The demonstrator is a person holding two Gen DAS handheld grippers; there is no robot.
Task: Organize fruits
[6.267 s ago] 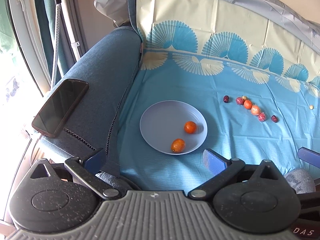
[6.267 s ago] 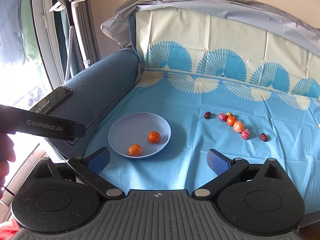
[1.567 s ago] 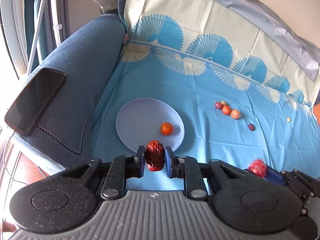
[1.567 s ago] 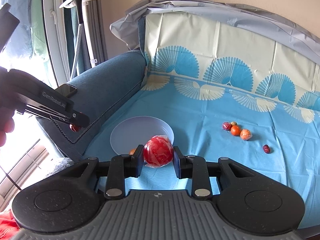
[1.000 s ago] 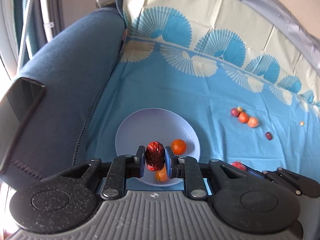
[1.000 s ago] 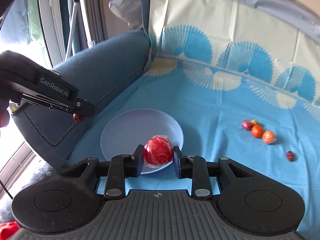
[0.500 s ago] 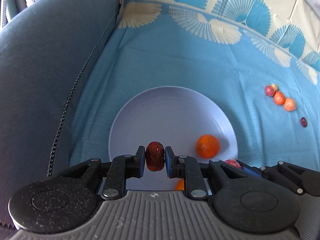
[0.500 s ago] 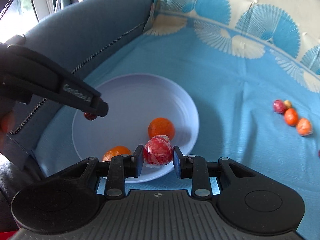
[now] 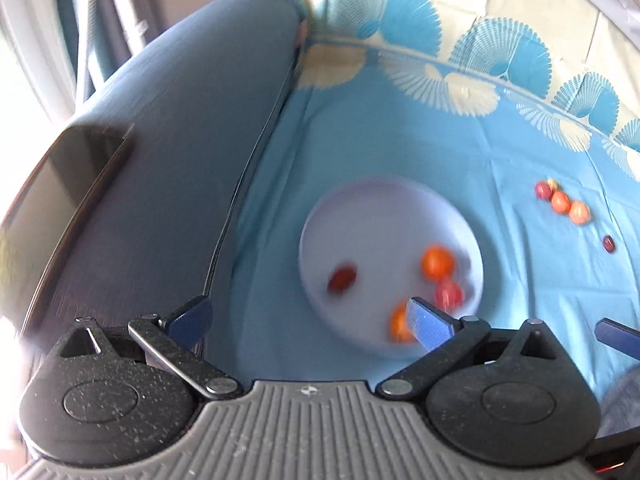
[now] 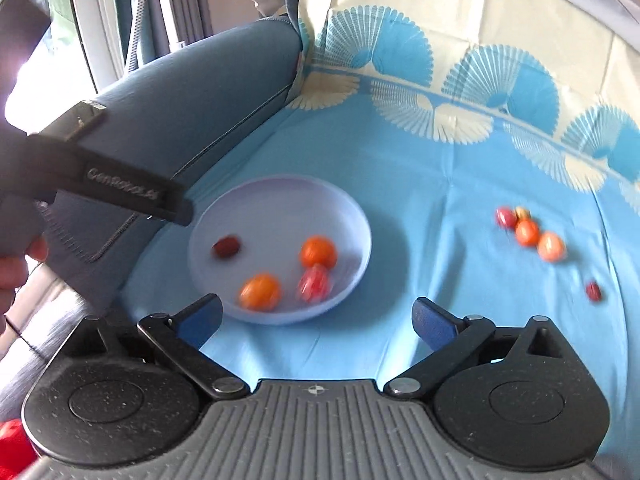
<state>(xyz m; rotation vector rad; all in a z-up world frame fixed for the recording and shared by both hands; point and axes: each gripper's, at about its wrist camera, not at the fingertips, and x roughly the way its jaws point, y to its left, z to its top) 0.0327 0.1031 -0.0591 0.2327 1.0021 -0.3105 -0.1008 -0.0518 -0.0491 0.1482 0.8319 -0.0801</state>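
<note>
A pale lilac plate (image 9: pixel 372 216) sits on the blue cloth. In it lie a dark red date (image 9: pixel 342 278), two oranges (image 9: pixel 437 261) and a red wrapped fruit (image 9: pixel 449 293). My left gripper (image 9: pixel 304 316) hangs above the plate's near left side, its jaws opening with nothing between them. In the right wrist view the plate (image 10: pixel 280 196) holds the date (image 10: pixel 226 246) and the red wrapped fruit (image 10: pixel 314 282). My right gripper (image 10: pixel 318 318) stands over the plate's near rim, its jaws opening and empty. The left gripper's finger (image 10: pixel 132 196) reaches over the plate's left edge.
Several small fruits (image 10: pixel 528 232) and a lone date (image 10: pixel 594 291) lie on the cloth to the right. A dark phone (image 9: pixel 60 200) rests on the blue sofa arm (image 9: pixel 180 140) at left. A hand (image 10: pixel 16 272) holds the left gripper.
Both grippers have let go: the date and the red wrapped fruit now lie in the plate. Both pairs of jaws have swung wide, and both grippers have drawn back from the plate.
</note>
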